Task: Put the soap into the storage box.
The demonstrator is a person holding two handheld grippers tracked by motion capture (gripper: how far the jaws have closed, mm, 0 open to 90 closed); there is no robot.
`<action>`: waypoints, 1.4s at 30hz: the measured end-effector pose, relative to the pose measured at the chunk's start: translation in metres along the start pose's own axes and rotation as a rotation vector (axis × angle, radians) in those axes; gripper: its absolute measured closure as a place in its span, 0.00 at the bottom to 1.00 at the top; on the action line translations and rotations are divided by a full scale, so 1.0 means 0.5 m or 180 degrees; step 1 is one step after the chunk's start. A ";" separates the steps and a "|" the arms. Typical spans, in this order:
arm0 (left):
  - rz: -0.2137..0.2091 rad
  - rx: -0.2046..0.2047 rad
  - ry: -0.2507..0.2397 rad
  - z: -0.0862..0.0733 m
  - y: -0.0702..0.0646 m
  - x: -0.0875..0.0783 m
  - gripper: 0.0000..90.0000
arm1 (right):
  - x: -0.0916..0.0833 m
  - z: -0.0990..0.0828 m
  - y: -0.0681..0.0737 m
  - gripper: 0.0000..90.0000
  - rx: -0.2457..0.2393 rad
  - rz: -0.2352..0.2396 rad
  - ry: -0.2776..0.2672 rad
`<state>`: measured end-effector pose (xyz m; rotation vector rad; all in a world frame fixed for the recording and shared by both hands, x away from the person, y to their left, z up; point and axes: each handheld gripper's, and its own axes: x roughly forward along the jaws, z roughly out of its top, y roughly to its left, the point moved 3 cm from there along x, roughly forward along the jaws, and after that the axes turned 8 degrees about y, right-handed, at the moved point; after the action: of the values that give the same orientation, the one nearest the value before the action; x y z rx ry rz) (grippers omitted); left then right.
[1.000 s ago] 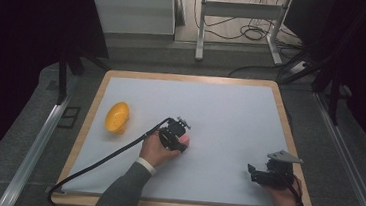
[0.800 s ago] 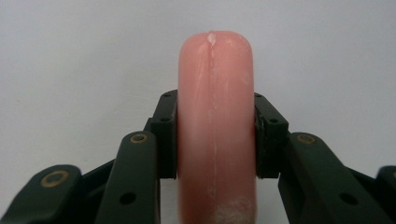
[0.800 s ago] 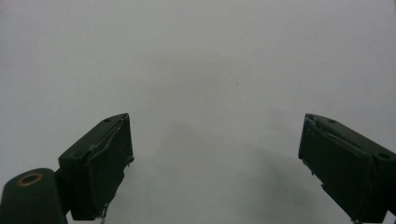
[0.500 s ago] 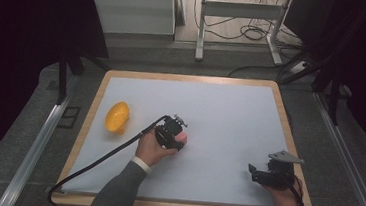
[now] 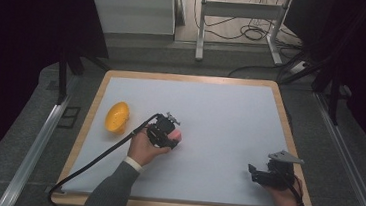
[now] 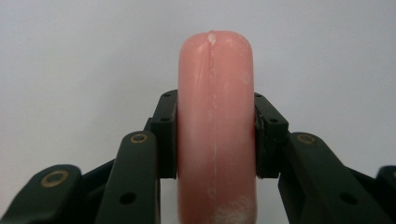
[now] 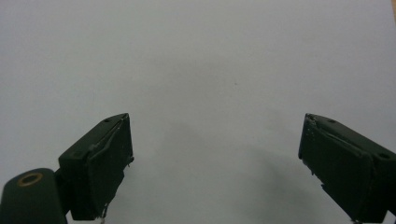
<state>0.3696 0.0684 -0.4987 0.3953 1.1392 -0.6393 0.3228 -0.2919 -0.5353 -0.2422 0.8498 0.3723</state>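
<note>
Since the earlier high view, the left gripper [image 5: 172, 133] with its pink load has shifted slightly toward the yellow bowl, while the right gripper has kept its place. Landmark: the wood-framed white table [image 5: 220, 111]. Near the table's left edge lies a yellow, rounded plastic bowl [image 5: 117, 117], tipped on its side. To the right of it, left of the table's centre and apart from the bowl, the left hand [image 5: 143, 148] carries the left gripper, a black cable [image 5: 97, 156] trailing to the table's front left corner. In the left gripper view its black jaws are closed on a smooth pink, round-ended cylindrical object [image 6: 215, 126], the pads [image 6: 167, 135] pressing its two flanks; the object stands up between them, its rounded end pointing away from the camera, white table surface behind. Near the table's front right corner the right gripper [image 5: 254, 172] rests in the right hand [image 5: 283, 194], topped by a grey three-cornered plate [image 5: 285, 156]. In the right gripper view its jaws stand wide apart over bare white surface, holding nothing.
</note>
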 end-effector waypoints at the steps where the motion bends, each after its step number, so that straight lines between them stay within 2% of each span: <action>1: 0.0022 -0.0012 -0.0035 0.000 0.001 -0.002 0.67 | 0.000 0.000 0.000 0.11 0.0000 0.0000 0.0000; 23: 0.0018 -0.0170 -0.0080 -0.030 0.042 -0.024 0.67 | 0.003 -0.002 0.000 0.11 0.0001 -0.0005 0.0019; 42: 0.0096 -0.0316 -0.0203 -0.049 0.080 -0.054 0.67 | 0.003 -0.002 0.001 0.11 -0.0002 -0.0010 0.0026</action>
<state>0.3709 0.1204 -0.4842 0.3048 1.0977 -0.5629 0.3229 -0.2916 -0.5374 -0.2457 0.8571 0.3688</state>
